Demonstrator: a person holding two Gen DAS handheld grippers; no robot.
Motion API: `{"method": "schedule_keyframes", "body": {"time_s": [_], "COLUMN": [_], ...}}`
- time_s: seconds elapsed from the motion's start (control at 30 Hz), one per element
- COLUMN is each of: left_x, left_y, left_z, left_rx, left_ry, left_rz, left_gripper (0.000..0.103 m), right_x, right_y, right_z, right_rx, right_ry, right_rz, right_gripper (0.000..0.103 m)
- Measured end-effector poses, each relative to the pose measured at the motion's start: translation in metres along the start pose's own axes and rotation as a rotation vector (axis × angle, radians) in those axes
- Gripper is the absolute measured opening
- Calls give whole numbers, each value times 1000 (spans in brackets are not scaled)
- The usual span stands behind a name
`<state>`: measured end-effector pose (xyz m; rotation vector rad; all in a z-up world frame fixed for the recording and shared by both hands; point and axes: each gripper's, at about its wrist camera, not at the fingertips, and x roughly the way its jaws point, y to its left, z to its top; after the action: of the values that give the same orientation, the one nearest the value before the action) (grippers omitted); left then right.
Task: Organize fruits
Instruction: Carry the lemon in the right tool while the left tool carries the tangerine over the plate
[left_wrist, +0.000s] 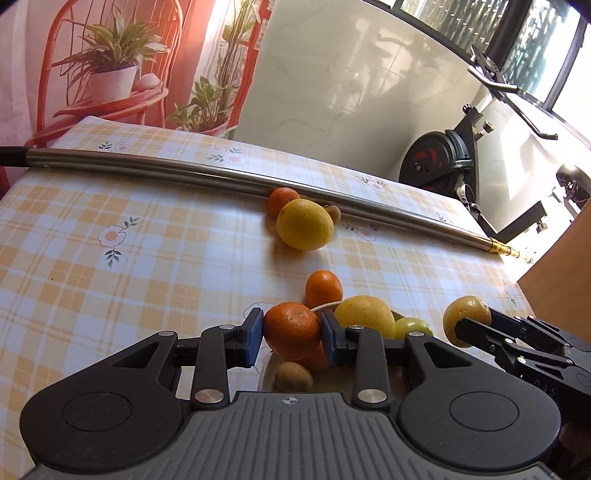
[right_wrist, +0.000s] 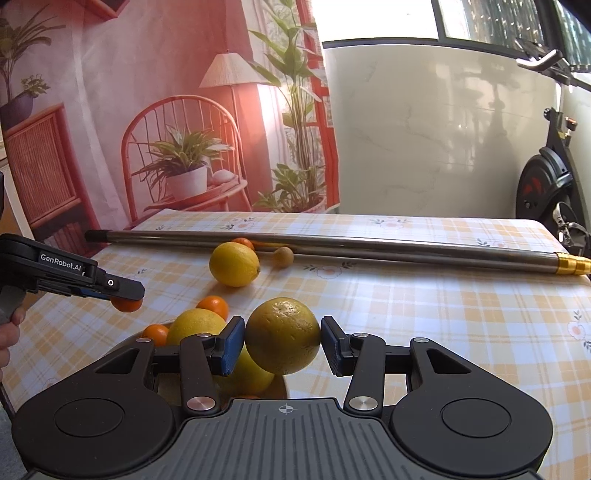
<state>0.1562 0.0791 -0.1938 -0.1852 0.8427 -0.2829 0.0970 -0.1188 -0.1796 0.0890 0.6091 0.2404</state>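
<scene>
My left gripper (left_wrist: 291, 332) is shut on a small orange tangerine (left_wrist: 291, 329) and holds it above a bowl (left_wrist: 266, 373) of fruit. The bowl holds a kiwi (left_wrist: 293, 376), a yellow lemon (left_wrist: 364, 317) and a green fruit (left_wrist: 413, 326). My right gripper (right_wrist: 282, 338) is shut on a yellow-green orange (right_wrist: 282, 335) over the same bowl; it also shows in the left wrist view (left_wrist: 466, 320). Another tangerine (left_wrist: 323, 288) lies beside the bowl. Farther back lie a large lemon (left_wrist: 305, 224), a tangerine (left_wrist: 281, 199) and a kiwi (left_wrist: 332, 213).
A long metal pole (left_wrist: 221, 173) lies across the far side of the checked tablecloth (left_wrist: 129, 258). An exercise bike (left_wrist: 454, 158) stands beyond the table at the right. A printed backdrop hangs behind.
</scene>
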Motion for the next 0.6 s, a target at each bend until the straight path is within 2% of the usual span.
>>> {"method": "schedule_keyframes", "body": {"time_s": [0.1, 0.3, 0.4, 0.6], "left_x": [-9, -16, -14, -10], "left_y": [-9, -34, -41, -40], "left_z": [-16, -43, -51, -60], "left_rx": [43, 197, 222, 232], "left_ry": [23, 53, 71, 107], "left_rz": [-18, -7, -24, 12], "left_gripper": [35, 35, 35, 35], "right_x": [-7, -15, -18, -22], "right_y": [4, 13, 18, 22], "right_z": [-4, -14, -17, -20], "right_rx": [11, 23, 17, 12], "right_ry": [4, 21, 26, 34], "right_rz": [15, 44, 54, 65], "right_gripper": [42, 42, 42, 42]}}
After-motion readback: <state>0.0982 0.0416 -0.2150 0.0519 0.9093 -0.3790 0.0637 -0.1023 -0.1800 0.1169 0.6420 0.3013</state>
